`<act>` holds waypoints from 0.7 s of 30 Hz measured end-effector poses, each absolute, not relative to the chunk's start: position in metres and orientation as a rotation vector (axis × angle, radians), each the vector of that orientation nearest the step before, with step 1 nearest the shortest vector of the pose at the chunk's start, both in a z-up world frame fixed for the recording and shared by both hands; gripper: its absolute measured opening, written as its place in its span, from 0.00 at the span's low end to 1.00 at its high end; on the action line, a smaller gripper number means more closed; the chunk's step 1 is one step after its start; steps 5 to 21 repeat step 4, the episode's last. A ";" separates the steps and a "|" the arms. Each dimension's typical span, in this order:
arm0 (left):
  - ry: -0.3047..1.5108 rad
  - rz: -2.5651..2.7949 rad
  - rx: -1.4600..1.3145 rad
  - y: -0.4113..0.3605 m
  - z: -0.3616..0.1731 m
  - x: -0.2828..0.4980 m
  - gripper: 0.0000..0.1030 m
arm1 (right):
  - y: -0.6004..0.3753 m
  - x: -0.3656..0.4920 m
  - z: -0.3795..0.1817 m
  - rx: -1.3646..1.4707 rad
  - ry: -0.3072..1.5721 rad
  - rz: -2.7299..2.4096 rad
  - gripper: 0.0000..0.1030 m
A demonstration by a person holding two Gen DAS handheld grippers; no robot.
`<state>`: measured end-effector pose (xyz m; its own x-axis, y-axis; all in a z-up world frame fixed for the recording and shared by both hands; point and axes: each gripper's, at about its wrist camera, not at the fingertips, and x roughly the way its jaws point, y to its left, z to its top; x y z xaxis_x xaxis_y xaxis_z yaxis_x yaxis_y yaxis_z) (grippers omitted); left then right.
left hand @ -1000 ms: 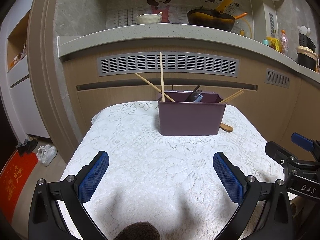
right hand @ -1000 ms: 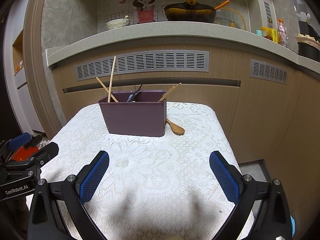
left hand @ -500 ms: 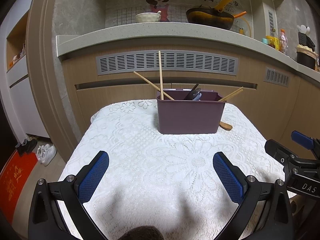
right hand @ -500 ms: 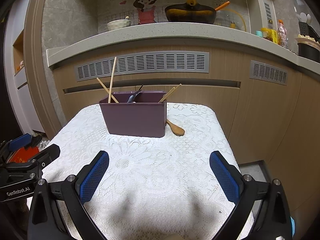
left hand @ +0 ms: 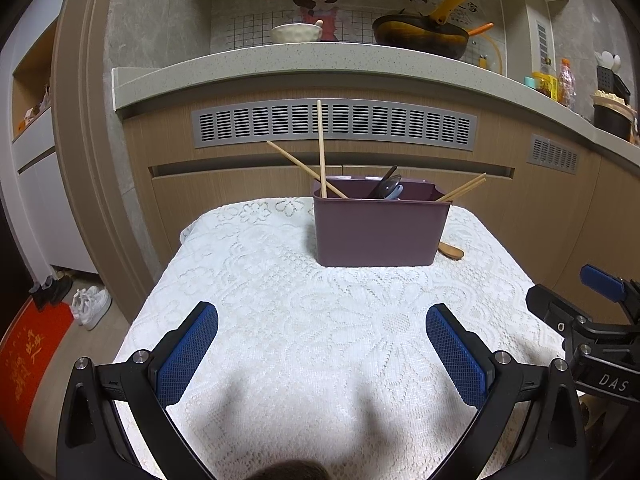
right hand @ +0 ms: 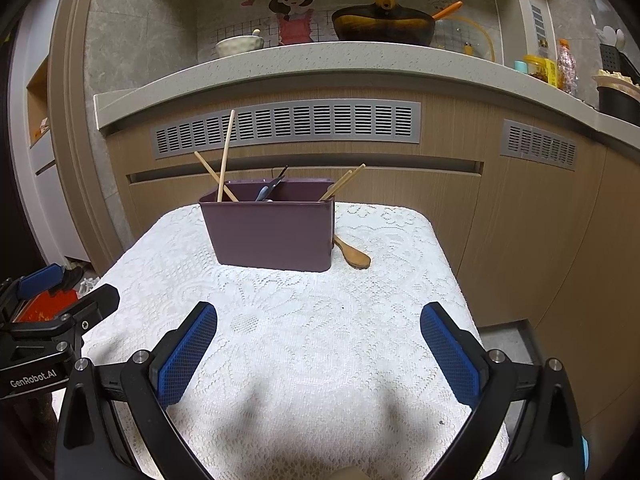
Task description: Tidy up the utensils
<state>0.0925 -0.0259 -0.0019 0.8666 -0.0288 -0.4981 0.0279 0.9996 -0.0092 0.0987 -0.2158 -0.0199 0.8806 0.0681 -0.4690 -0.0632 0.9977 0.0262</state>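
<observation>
A white lace tablecloth covers a small table that stands in front of a wood-fronted kitchen counter with grey vent grilles; a bowl and a dark pan sit on the counter, and white shoes lie on the floor at 9 o'clock in the left view.

At 12 o'clock on the cloth stands a purple rectangular utensil holder, upright, its long side running left to right. Wooden chopsticks rise from its left end, one nearly vertical, one slanting toward 10 o'clock. Another pair leans out of the right end toward 2 o'clock. Dark utensils show in the middle. A wooden spoon lies flat just beside the holder's right side, bowl toward 4 o'clock.

The left gripper and right gripper hover over the near cloth, jaws spread wide and empty.
</observation>
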 end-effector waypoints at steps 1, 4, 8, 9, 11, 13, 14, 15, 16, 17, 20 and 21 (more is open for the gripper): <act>0.520 -0.030 -0.005 -0.026 -0.002 0.092 1.00 | -0.216 0.099 -0.020 0.009 0.491 0.070 0.98; 0.519 -0.026 -0.007 -0.025 -0.003 0.091 1.00 | -0.215 0.100 -0.021 0.006 0.493 0.075 0.98; 0.519 -0.026 -0.007 -0.025 -0.003 0.091 1.00 | -0.215 0.100 -0.021 0.006 0.493 0.075 0.98; 0.519 -0.026 -0.007 -0.025 -0.003 0.091 1.00 | -0.215 0.100 -0.021 0.006 0.493 0.075 0.98; 0.519 -0.026 -0.007 -0.025 -0.003 0.091 1.00 | -0.215 0.100 -0.021 0.006 0.493 0.075 0.98; 0.519 -0.026 -0.007 -0.025 -0.003 0.091 1.00 | -0.215 0.100 -0.021 0.006 0.493 0.075 0.98; 0.519 -0.026 -0.007 -0.025 -0.003 0.091 1.00 | -0.215 0.100 -0.021 0.006 0.493 0.075 0.98; 0.519 -0.026 -0.007 -0.025 -0.003 0.091 1.00 | -0.215 0.100 -0.021 0.006 0.493 0.075 0.98; 0.519 -0.026 -0.007 -0.025 -0.003 0.091 1.00 | -0.215 0.100 -0.021 0.006 0.493 0.075 0.98; 0.519 -0.026 -0.007 -0.025 -0.003 0.091 1.00 | -0.215 0.100 -0.021 0.006 0.493 0.075 0.98; 0.519 -0.026 -0.007 -0.025 -0.003 0.091 1.00 | -0.215 0.100 -0.021 0.006 0.493 0.075 0.98; 0.519 -0.026 -0.007 -0.025 -0.003 0.091 1.00 | -0.215 0.100 -0.021 0.006 0.493 0.075 0.98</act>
